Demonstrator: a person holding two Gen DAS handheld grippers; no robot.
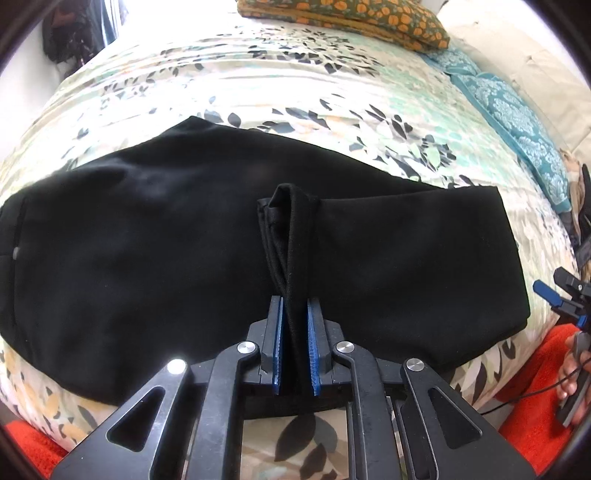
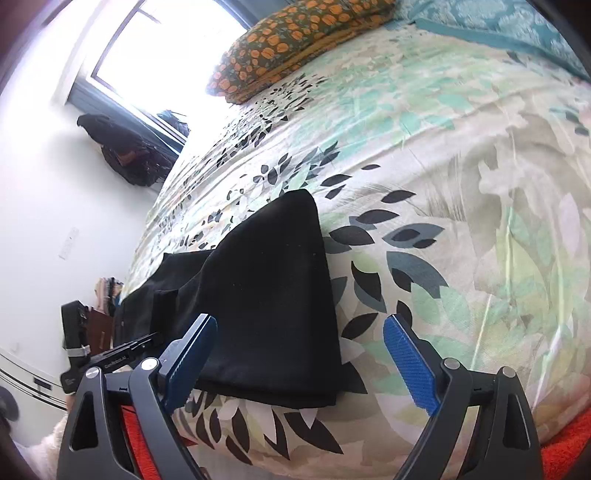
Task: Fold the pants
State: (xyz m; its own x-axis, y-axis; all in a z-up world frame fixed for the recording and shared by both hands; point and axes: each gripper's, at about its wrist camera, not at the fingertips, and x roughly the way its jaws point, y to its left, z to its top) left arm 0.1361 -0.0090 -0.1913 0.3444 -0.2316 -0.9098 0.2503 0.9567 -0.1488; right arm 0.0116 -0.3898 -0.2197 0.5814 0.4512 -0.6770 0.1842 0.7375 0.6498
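Black fabric pants (image 1: 155, 229) lie across the leaf-print bedspread (image 1: 258, 85); left gripper (image 1: 295, 325) fingers pinch a raised fold, likely to carry it over, while right gripper (image 2: 299, 354) fingers gape empty.

A wide bed covered with a cream bedspread (image 1: 332, 85) printed in teal, grey and black leaves carried everything. A pair of black fabric pants (image 1: 147, 229), folded flat, lay across its near part. At the far end rested an olive cushion (image 1: 343, 14) patterned with orange flowers, and beside it a teal damask-patterned cloth (image 1: 509, 110) lay along the edge.
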